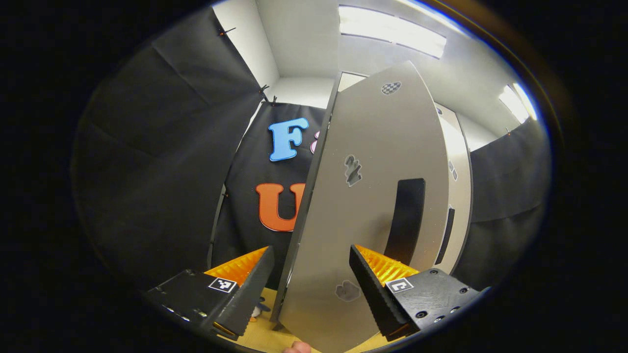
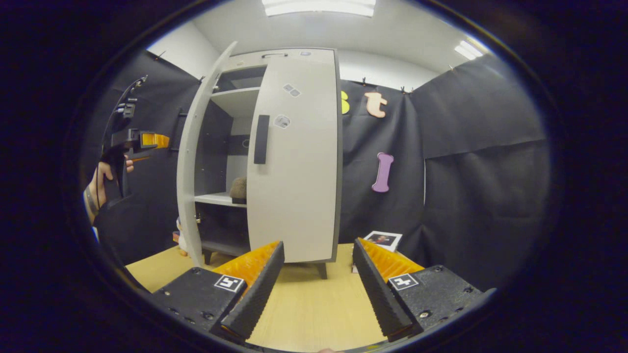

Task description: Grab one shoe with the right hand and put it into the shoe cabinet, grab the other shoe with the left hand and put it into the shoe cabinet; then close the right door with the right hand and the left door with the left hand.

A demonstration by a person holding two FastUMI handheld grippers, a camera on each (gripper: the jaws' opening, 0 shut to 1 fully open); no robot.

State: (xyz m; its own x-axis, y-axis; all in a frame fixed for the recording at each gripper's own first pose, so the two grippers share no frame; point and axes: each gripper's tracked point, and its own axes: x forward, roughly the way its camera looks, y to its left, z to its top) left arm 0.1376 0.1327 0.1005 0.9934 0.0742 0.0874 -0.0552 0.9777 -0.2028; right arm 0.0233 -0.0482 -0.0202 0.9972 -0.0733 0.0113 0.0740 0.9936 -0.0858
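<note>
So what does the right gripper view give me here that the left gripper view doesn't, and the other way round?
The right gripper view takes in the whole shoe cabinet: the right door shut, shelves behind the half-open left door, a shoe on the middle shelf, and the left gripper held by a hand beside that door. The left gripper view is close on the left door's face, its dark handle and stickers, between that gripper's open fingers. Both show the cabinet, both doors and the wooden floor.

R door [image 2: 294, 162] shut, L door [image 2: 189, 171] ajar, shoe [image 2: 239, 189] inside
</note>
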